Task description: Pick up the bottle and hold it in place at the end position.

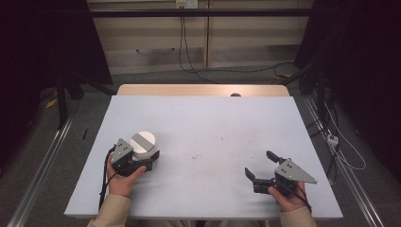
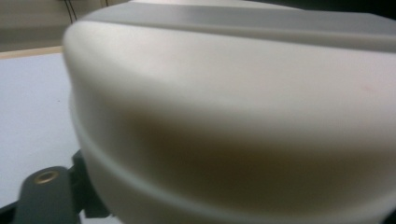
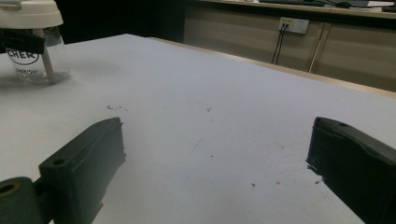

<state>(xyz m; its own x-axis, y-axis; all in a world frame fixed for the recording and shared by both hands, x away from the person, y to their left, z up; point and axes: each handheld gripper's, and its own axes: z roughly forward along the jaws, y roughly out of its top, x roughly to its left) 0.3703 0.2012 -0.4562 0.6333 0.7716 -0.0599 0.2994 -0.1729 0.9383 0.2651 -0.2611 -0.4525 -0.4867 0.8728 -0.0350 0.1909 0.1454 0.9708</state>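
A clear jar (image 1: 143,143) with a white lid crossed by a grey band stands at the left of the pale mat (image 1: 203,118). My left gripper (image 1: 147,160) is shut on it from the near side. In the left gripper view the lid (image 2: 233,116) looms very close, with one black fingertip (image 2: 44,196) beside it. The right gripper view shows the jar (image 3: 35,56) far off, a black jaw lying across it just under the lid. My right gripper (image 1: 258,163) rests at the mat's near right, open, with bare mat between its fingers (image 3: 84,163).
The wooden table edge (image 1: 203,90) runs behind the mat. A few dark specks (image 1: 196,155) mark the mat's middle. Cables and a power strip (image 1: 333,139) lie on the floor to the right, and metal rails (image 1: 42,161) flank the table.
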